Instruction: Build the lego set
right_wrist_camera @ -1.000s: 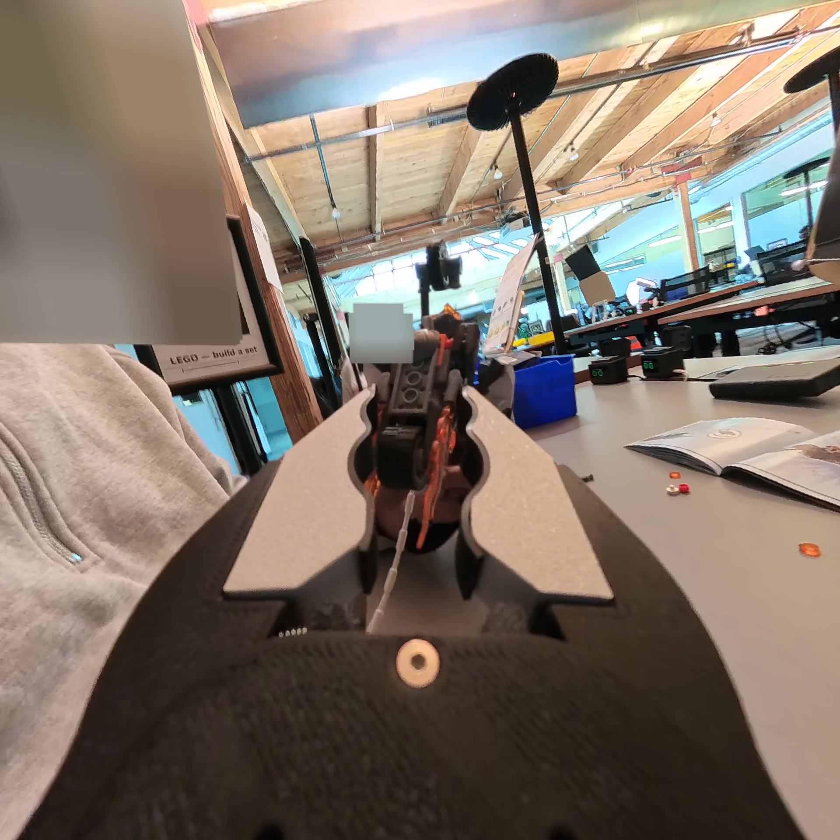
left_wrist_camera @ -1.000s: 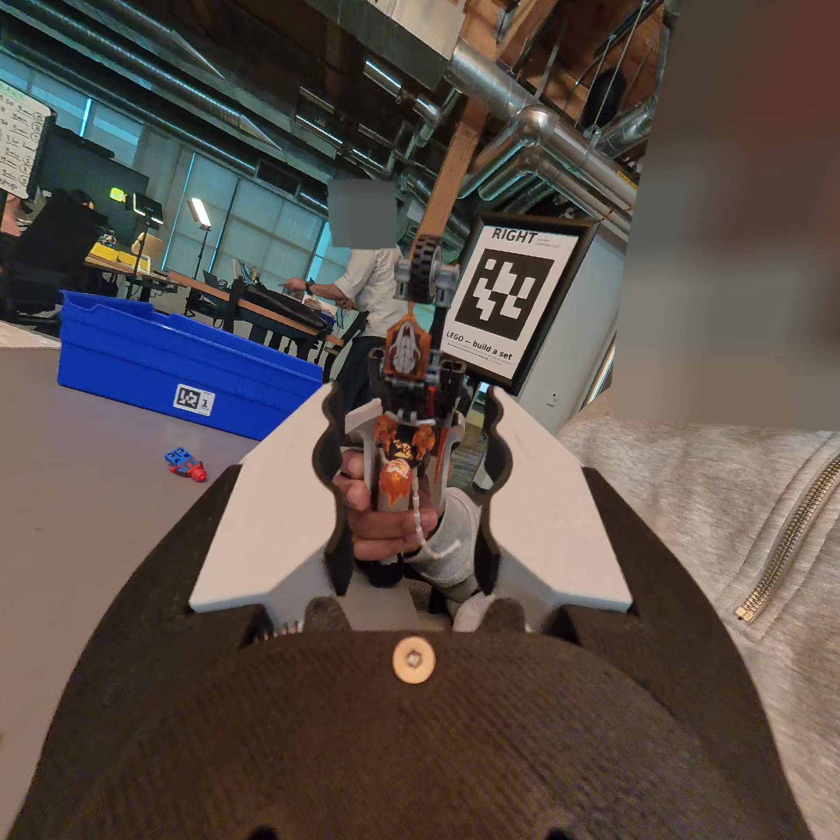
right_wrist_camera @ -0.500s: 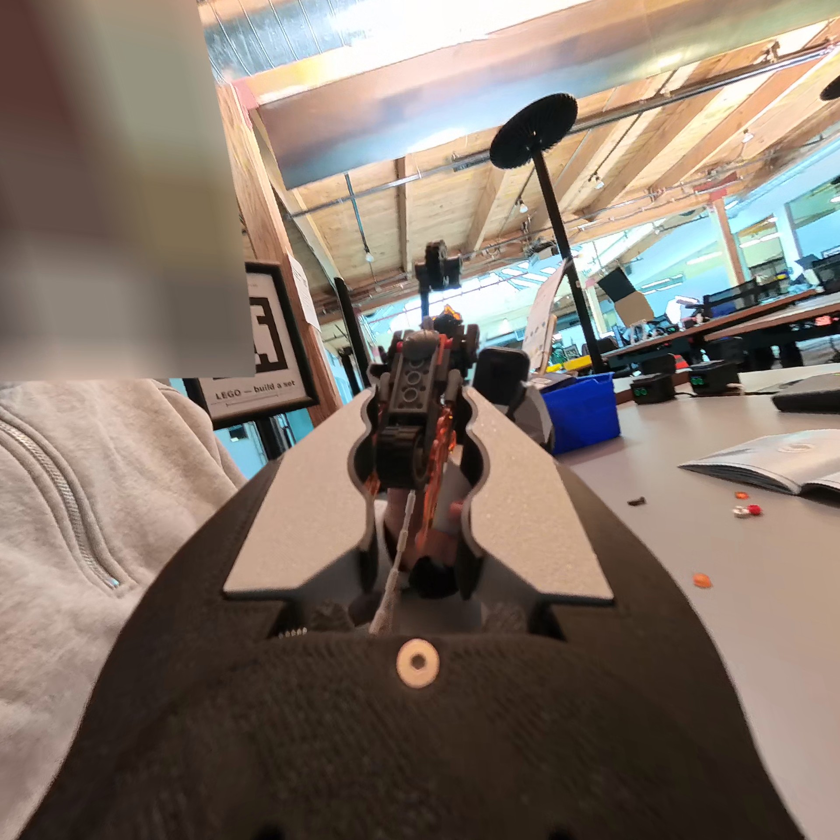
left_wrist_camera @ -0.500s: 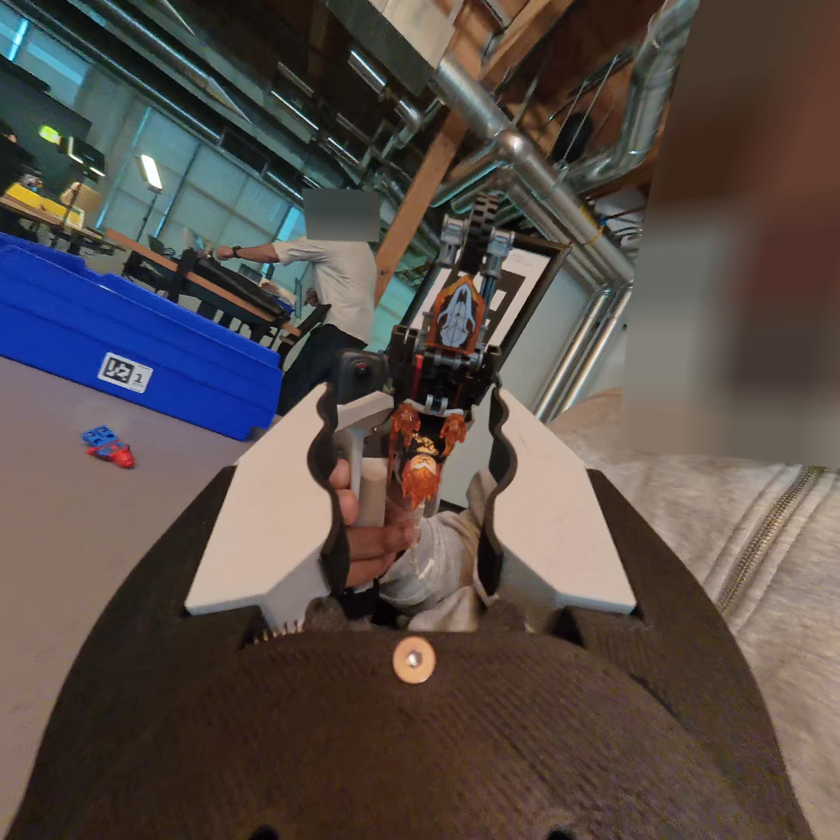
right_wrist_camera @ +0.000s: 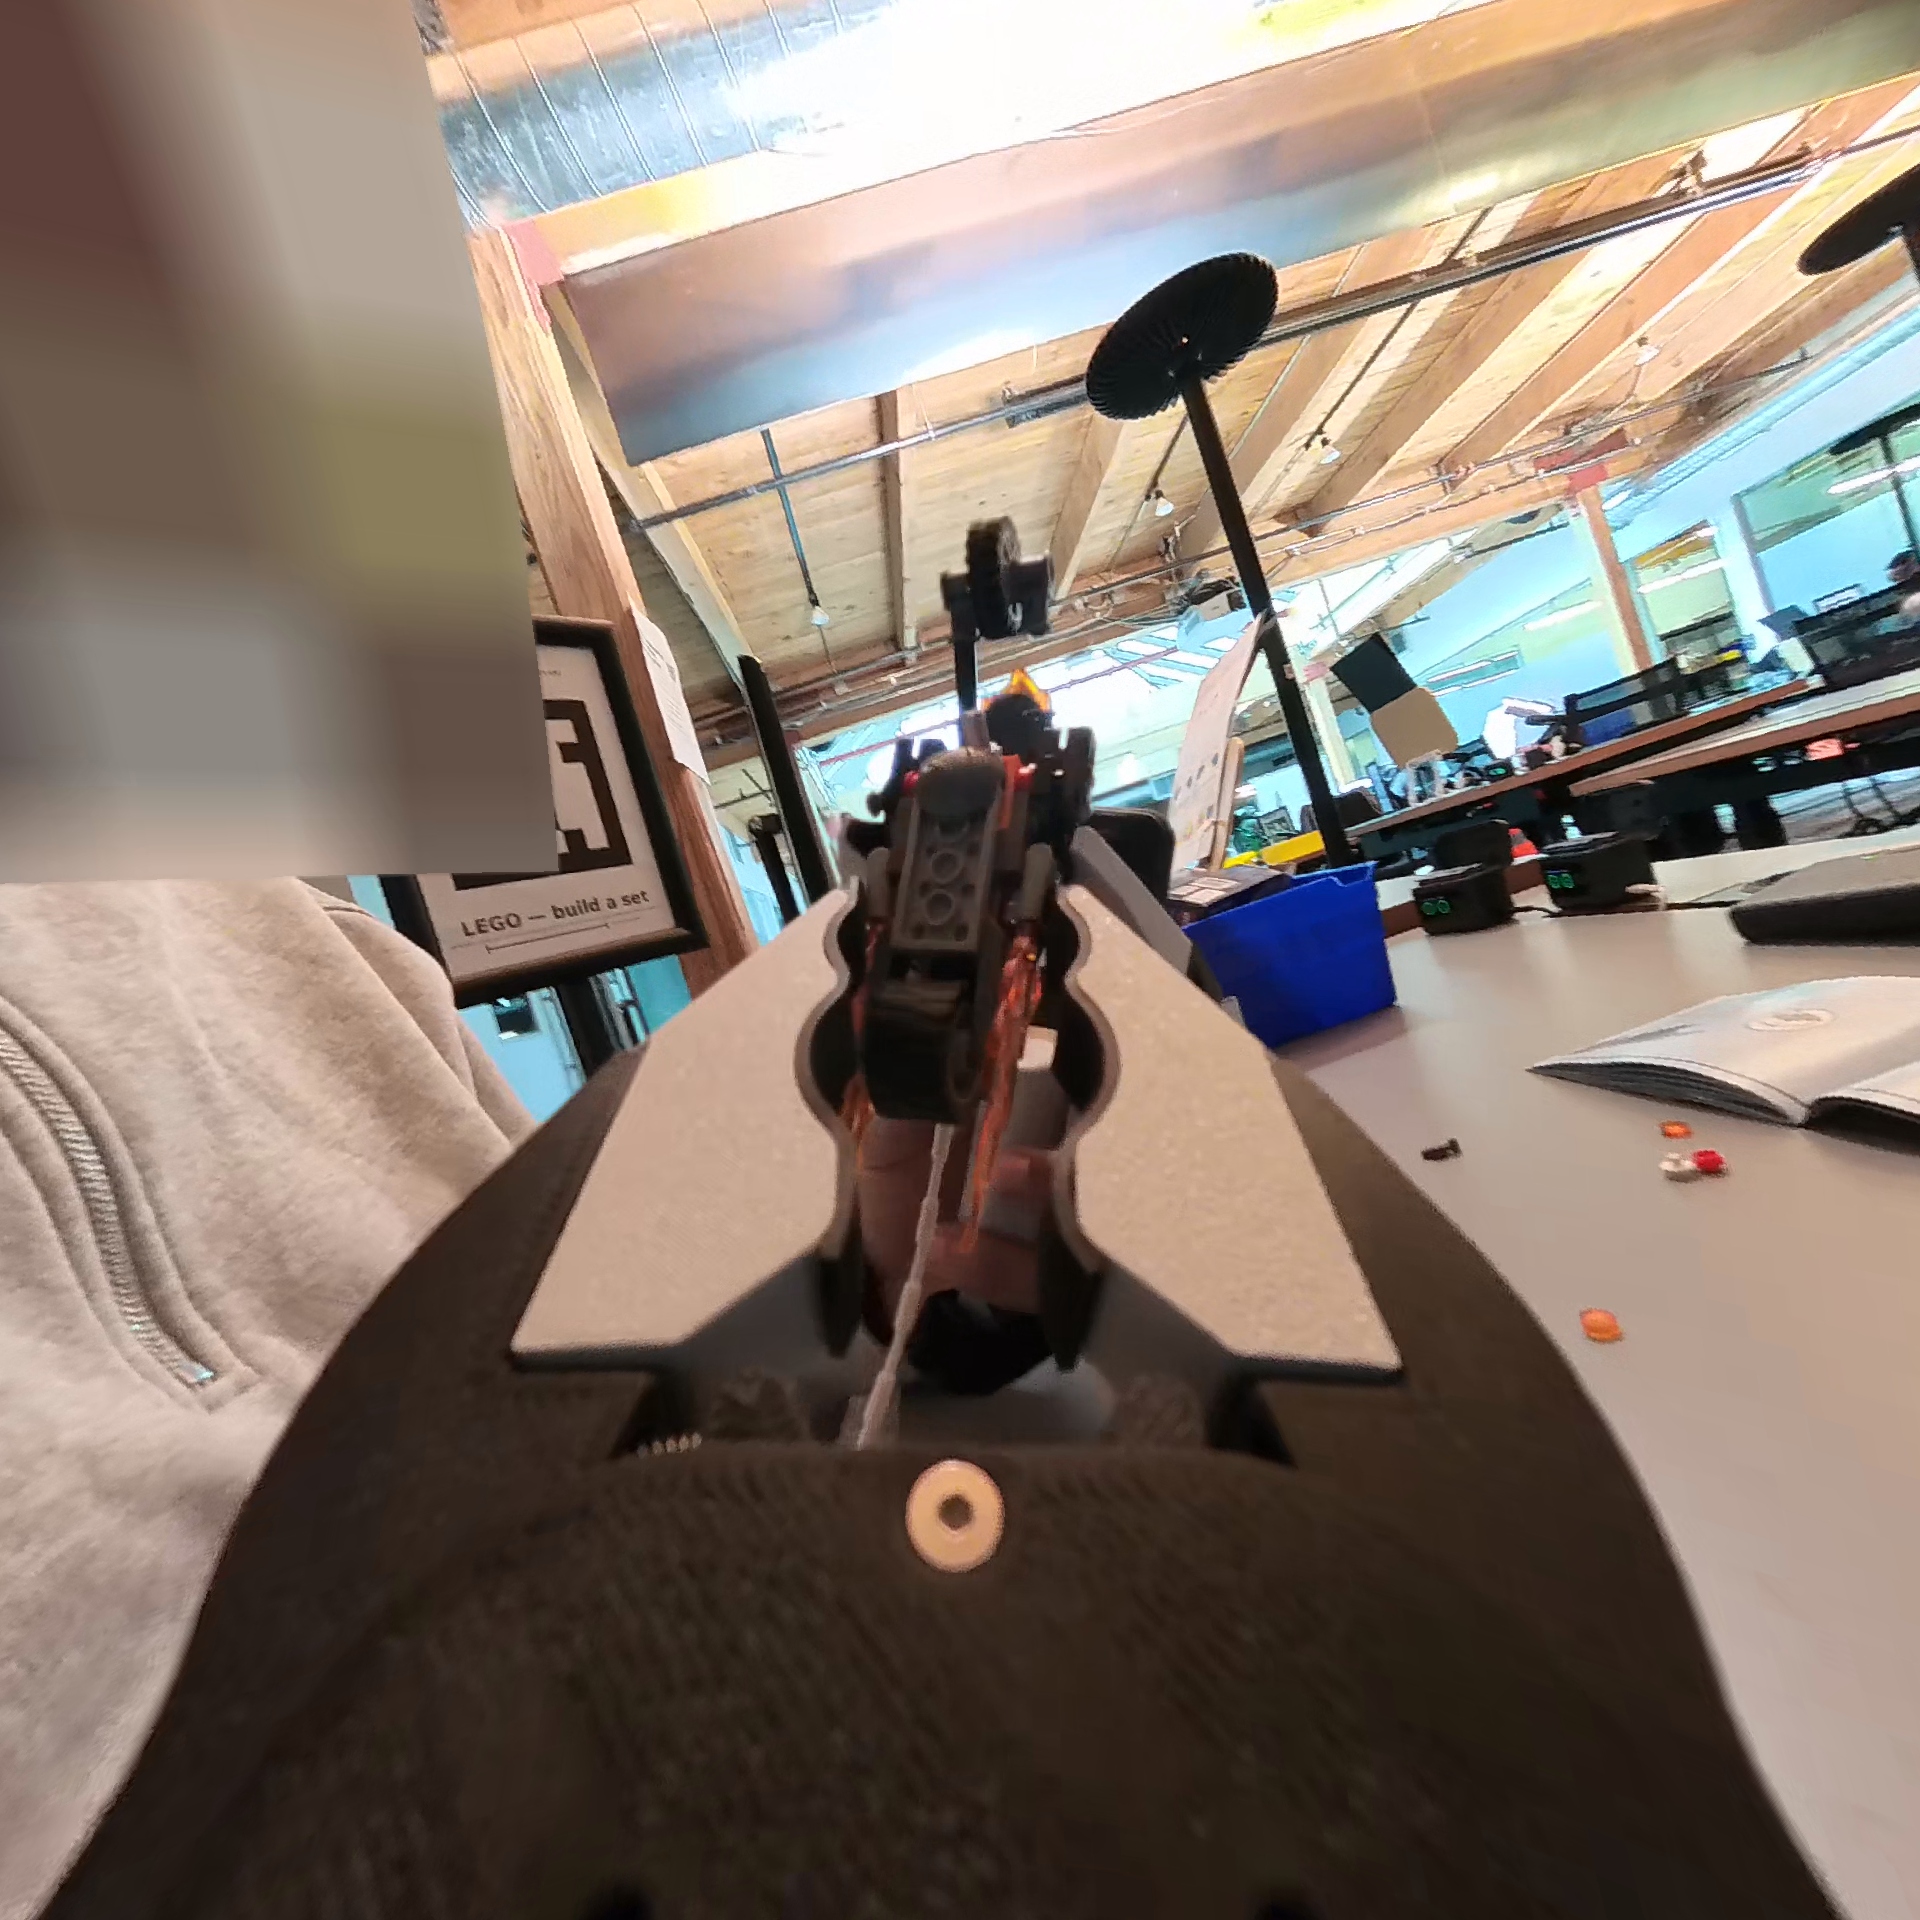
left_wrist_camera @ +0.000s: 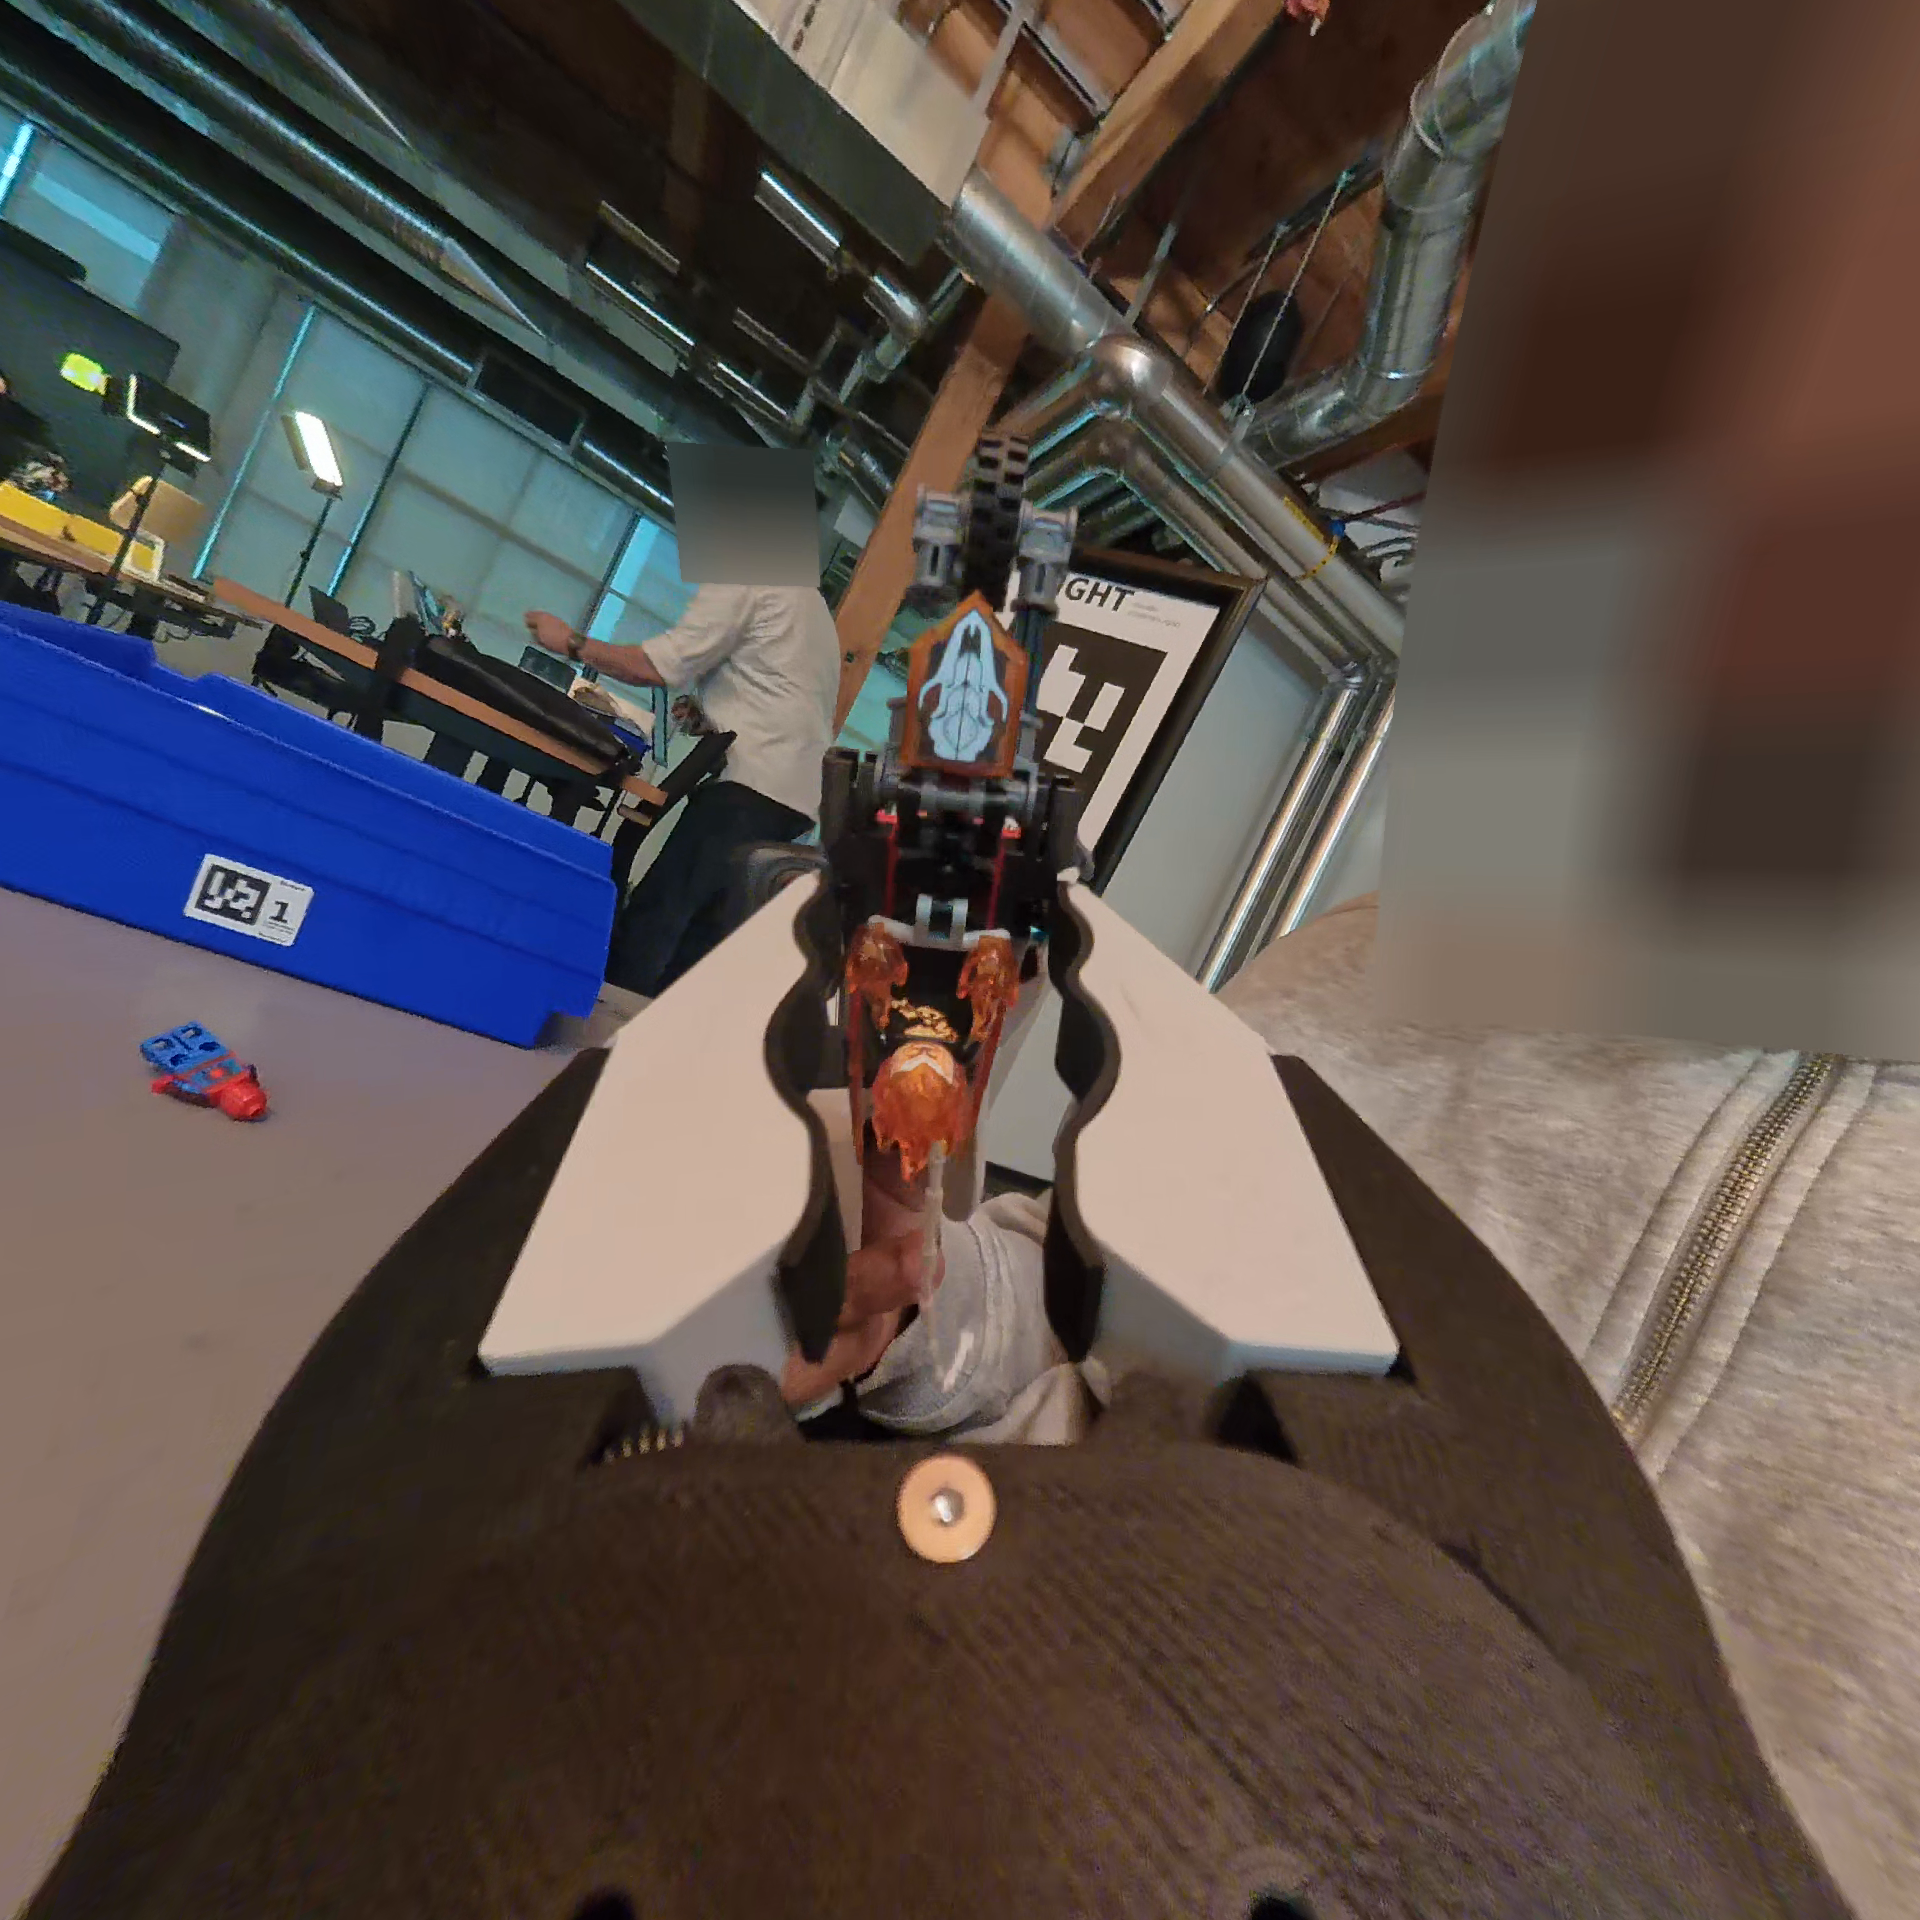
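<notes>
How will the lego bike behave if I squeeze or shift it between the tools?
The bike looks light but fragile: the flame pieces and shield could pop off. The wheel on its long fork looks easy to bend. The white string hanging underneath is floppy and may snag.

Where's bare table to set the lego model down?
Left side: open table between the blue bin and the left gripper, apart from one red-and-blue piece. Right side is busier: booklet and loose small pieces scattered in front of it.
</notes>
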A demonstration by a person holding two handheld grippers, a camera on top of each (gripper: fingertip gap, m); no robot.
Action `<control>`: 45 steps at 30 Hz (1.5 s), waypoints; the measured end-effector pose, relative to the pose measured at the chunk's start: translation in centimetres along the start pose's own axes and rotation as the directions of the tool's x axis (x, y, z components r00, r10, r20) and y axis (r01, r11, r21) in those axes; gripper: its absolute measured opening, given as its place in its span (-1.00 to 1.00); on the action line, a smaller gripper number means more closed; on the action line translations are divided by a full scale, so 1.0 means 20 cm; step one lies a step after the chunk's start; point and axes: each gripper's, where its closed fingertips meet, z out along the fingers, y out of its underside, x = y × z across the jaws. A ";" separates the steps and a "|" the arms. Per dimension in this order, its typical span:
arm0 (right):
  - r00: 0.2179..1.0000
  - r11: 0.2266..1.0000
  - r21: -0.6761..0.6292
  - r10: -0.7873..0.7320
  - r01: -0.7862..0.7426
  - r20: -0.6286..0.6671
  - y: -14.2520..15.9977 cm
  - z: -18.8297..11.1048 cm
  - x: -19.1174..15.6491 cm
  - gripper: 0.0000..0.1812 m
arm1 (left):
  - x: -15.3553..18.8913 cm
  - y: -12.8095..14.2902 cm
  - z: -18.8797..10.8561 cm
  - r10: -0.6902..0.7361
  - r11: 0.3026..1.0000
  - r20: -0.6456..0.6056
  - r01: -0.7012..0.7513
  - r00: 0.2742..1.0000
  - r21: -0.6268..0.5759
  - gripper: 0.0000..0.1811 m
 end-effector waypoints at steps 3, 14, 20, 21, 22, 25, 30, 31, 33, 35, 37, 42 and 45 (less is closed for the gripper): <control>1.000 1.000 -0.012 -0.022 0.022 -0.012 0.01 0.01 0.00 -0.65 | 0.00 0.00 0.00 0.005 1.000 -0.001 -0.005 1.000 0.002 -0.59; 0.970 0.993 -0.069 -0.112 0.099 -0.216 -0.04 -0.03 0.13 -0.46 | -0.08 -0.25 -0.23 0.213 0.972 0.220 -0.229 0.952 0.048 -0.60; 0.853 0.917 -0.399 -0.228 0.026 -0.470 0.08 -0.13 0.42 -0.47 | -0.21 -0.67 -0.57 0.528 0.818 0.611 -0.546 0.590 -0.179 -0.59; 0.832 0.886 -0.464 -0.269 0.015 -0.486 0.12 -0.14 0.46 -0.46 | -0.24 -0.72 -0.62 0.562 0.790 0.648 -0.566 0.514 -0.236 -0.59; 0.824 0.852 -0.523 -0.310 0.020 -0.474 0.16 -0.13 0.48 -0.56 | -0.28 -0.75 -0.66 0.585 0.768 0.676 -0.575 0.448 -0.284 -0.59; 0.776 0.745 -0.662 -0.463 0.079 -0.429 0.24 -0.10 0.56 -0.77 | -0.39 -0.77 -0.72 0.617 0.738 0.708 -0.564 0.344 -0.370 -0.59; 0.726 0.506 -0.861 -0.607 0.039 -0.324 0.44 -0.09 0.70 -0.71 | -0.49 -0.62 -0.76 0.683 0.700 0.680 -0.505 0.266 -0.506 -0.58; 0.725 0.479 -0.878 -0.612 0.022 -0.315 0.47 -0.09 0.72 -0.71 | -0.48 -0.62 -0.76 0.689 0.693 0.676 -0.510 0.262 -0.509 -0.58; 0.743 0.453 -0.892 -0.592 -0.015 -0.313 0.51 -0.09 0.75 -0.74 | -0.46 -0.62 -0.76 0.692 0.686 0.672 -0.530 0.265 -0.498 -0.59; 0.761 0.445 -0.893 -0.557 -0.065 -0.333 0.54 -0.09 0.77 -0.74 | -0.47 -0.62 -0.76 0.684 0.697 0.673 -0.525 0.281 -0.489 -0.59; 0.771 0.432 -0.893 -0.526 -0.122 -0.360 0.56 -0.11 0.79 -0.72 | -0.47 -0.61 -0.77 0.664 0.722 0.676 -0.509 0.319 -0.468 -0.58; 0.774 0.445 -0.881 -0.496 -0.163 -0.394 0.58 -0.09 0.81 -0.92 | -0.45 -0.61 -0.77 0.635 0.750 0.678 -0.507 0.371 -0.426 -0.59; 0.766 0.429 -0.892 -0.522 -0.145 -0.375 0.58 -0.09 0.82 -0.94 | -0.44 -0.61 -0.76 0.633 0.752 0.673 -0.512 0.383 -0.415 -0.58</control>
